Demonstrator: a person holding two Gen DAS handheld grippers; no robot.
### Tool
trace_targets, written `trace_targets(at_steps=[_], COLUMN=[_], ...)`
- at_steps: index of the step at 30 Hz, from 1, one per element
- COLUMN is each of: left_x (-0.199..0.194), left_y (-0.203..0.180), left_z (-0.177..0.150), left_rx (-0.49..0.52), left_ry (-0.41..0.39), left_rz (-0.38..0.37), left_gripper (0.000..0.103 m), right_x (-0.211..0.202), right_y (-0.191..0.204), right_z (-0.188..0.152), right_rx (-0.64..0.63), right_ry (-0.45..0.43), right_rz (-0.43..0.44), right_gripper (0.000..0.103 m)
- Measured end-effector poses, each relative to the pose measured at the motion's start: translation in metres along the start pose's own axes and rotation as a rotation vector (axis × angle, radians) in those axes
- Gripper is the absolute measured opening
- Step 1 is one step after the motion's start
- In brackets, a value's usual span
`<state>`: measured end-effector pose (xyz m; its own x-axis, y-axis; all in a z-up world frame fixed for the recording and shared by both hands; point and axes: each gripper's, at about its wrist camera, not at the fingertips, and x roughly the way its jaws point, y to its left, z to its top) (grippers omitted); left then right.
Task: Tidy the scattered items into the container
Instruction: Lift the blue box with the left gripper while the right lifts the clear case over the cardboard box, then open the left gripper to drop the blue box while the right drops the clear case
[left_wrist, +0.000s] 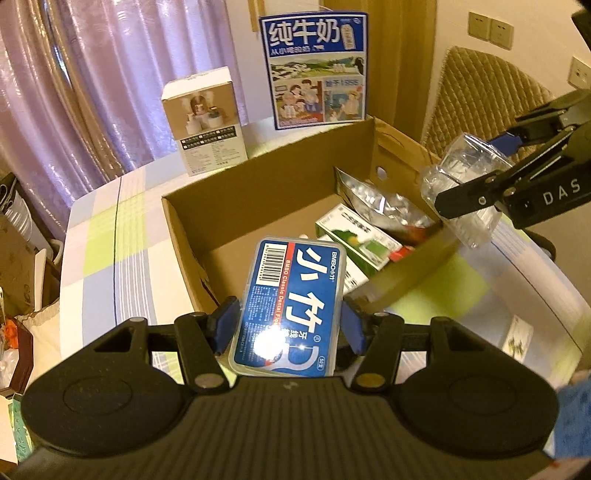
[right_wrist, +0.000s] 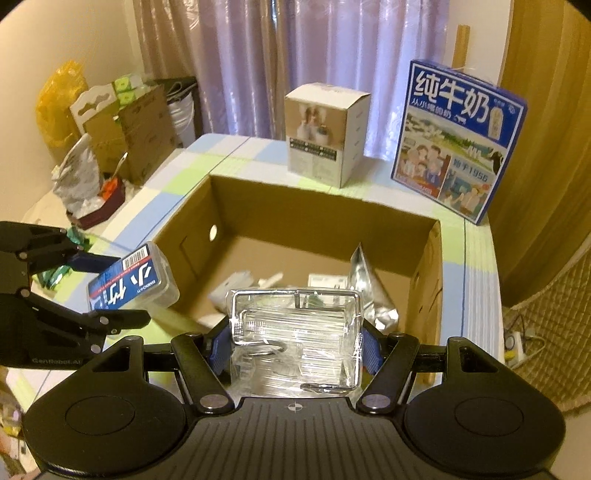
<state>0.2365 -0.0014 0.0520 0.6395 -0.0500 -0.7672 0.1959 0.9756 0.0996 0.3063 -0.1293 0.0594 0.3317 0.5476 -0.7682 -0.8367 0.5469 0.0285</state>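
My left gripper (left_wrist: 286, 325) clamps the floss box (left_wrist: 291, 306), long axis pointing far, over the cardboard box's (left_wrist: 273, 184) near wall. My right gripper (right_wrist: 295, 345) pinches the clear plastic case (right_wrist: 295, 336) above its near-right rim.

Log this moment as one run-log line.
left gripper: shut on blue dental floss box | right gripper: shut on clear plastic pack | both over open brown cardboard box | release pending
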Motion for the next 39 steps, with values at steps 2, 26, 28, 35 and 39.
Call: trace_targets(at_steps=[2, 26, 28, 35, 39], left_x=[0.004, 0.048, 0.051, 0.055, 0.056], left_y=[0.002, 0.015, 0.015, 0.016, 0.018], left_z=[0.004, 0.020, 0.020, 0.018, 0.018], left_rx=[-0.014, -0.152, -0.157, -0.166, -0.182], left_ry=[-0.002, -0.016, -0.015, -0.013, -0.016], left_rz=[0.009, 0.038, 0.036, 0.033, 0.031], left_gripper=[0.054, 0.054, 0.054, 0.054, 0.054], right_x=[0.005, 0.050, 0.052, 0.058, 0.059], right_y=[-0.004, -0.033, -0.033, -0.035, -0.035], right_z=[0.005, 0.013, 0.013, 0.013, 0.014], right_rx=[0.011, 0.093, 0.097, 0.110, 0.113], right_ry=[-0.005, -0.002, -0.003, -0.004, -0.007], right_rz=[-0.001, -0.024, -0.025, -0.021, -0.022], right_gripper=[0.064, 0.064, 0.064, 0.064, 0.064])
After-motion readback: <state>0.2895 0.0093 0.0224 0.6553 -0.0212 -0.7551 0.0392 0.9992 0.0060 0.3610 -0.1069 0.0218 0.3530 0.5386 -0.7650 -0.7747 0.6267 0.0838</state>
